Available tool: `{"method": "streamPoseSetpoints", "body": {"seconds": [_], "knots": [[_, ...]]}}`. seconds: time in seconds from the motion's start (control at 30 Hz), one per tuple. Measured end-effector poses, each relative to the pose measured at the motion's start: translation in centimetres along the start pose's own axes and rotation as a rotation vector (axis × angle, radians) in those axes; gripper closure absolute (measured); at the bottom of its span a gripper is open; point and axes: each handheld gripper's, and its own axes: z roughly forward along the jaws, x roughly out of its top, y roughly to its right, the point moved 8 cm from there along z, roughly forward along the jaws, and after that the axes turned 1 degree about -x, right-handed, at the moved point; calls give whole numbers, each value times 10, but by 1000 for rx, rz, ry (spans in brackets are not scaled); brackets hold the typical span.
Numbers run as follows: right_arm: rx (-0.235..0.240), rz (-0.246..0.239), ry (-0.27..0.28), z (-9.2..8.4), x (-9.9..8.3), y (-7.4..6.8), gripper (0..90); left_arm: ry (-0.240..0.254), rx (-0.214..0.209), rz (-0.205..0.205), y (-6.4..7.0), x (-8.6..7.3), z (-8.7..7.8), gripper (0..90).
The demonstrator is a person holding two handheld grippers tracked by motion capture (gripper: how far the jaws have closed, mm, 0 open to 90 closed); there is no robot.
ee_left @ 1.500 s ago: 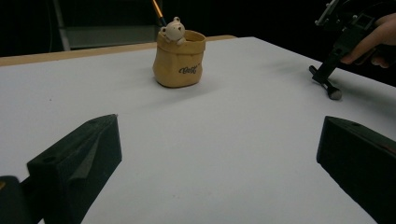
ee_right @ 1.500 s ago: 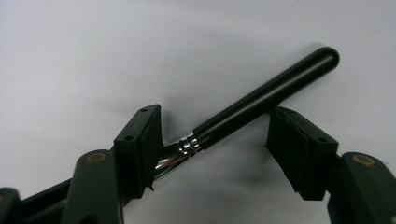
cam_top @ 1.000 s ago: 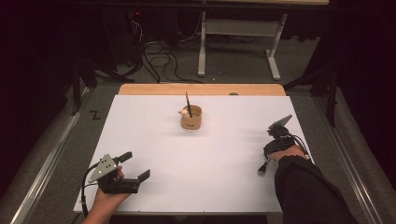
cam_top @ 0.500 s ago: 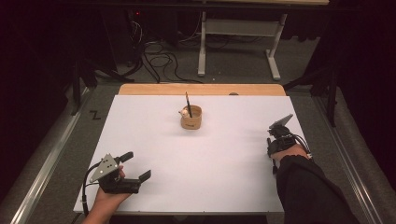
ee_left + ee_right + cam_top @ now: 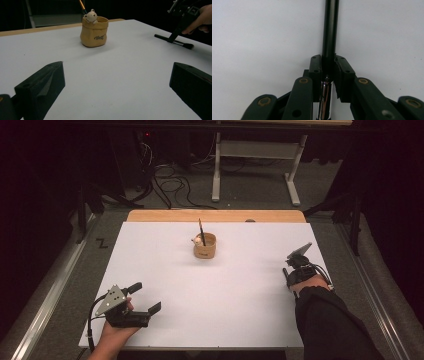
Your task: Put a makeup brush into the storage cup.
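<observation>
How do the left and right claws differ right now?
The left claw is open and empty; the right claw has just closed on a black brush. The left claw lies level, aimed at the cup; the right claw points down at the table. Both sit near the table's near edge.

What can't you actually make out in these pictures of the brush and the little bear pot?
- Brush: in the right gripper view its black handle runs off the top edge, and the closed right gripper covers its middle.
- Bear pot: its inside is hidden by its own wall in the left gripper view.
- Stick in the pot: too small to identify in the high view, cut off by the top edge in the left gripper view.
- Pot lettering: too blurred to read.
</observation>
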Motion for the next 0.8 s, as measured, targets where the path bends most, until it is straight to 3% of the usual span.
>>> {"method": "streamPoseSetpoints", "body": {"seconds": [0.17, 0.5, 0.7, 0.8], "knots": [[-20, -50, 5, 0, 0, -1, 796, -2, -5, 3, 2, 0, 0, 8], [-37, -80, 60, -3, 1, -2, 803, -6, -4, 0, 1, 0, 0, 8], [41, -63, 141, -19, 5, -6, 803, -4, -6, 8, 3, -1, 2, 9], [120, -61, 211, -34, 5, -13, 802, -4, -6, 5, 2, -1, 2, 9]]}}
